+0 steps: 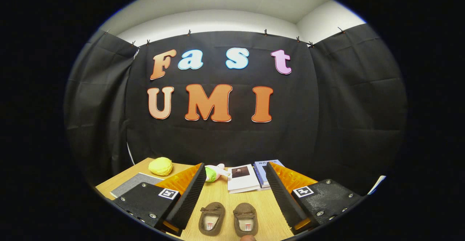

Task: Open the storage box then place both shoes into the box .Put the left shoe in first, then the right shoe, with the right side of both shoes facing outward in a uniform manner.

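Two small brown slip-on shoes lie side by side on the wooden table (pixel 218 195), toes pointing away from me: the left shoe (pixel 211 218) and the right shoe (pixel 245 219). They sit low between my two fingers. My gripper (pixel 232 170) is held above the table, open wide, with nothing between its fingers (pixel 189 193). The fingertips reach past the shoes toward the back of the table.
At the back of the table lie a yellow plush ball (pixel 160 166), a green and white toy (pixel 214 172), a white booklet (pixel 242 178) and a blue book (pixel 264 169). A grey pad (pixel 132 183) lies at the table's left side.
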Motion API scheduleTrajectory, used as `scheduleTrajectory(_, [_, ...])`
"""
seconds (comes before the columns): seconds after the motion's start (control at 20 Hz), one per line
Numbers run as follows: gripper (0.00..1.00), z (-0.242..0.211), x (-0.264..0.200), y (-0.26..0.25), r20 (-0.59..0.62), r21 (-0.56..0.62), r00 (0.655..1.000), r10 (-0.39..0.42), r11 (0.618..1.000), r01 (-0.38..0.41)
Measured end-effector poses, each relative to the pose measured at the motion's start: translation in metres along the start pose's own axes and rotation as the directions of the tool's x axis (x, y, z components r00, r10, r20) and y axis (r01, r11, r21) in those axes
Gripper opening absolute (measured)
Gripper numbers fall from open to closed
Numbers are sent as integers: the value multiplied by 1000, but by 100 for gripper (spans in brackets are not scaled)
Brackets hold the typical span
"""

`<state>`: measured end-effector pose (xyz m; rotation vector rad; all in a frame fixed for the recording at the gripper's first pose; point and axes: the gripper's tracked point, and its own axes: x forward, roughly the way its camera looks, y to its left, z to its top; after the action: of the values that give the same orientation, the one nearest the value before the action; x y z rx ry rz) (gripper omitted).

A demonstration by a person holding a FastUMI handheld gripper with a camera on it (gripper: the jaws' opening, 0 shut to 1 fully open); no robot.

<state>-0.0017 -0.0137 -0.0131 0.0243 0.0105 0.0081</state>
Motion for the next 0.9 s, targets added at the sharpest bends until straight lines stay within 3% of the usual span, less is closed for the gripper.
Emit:
scheduleTrajectory(0.35, [98,-13,4,0,-16,0,1000,14,1000,-14])
scheduleTrajectory(0.9, [98,-81,25,45,-118,119,970,210,973,-196])
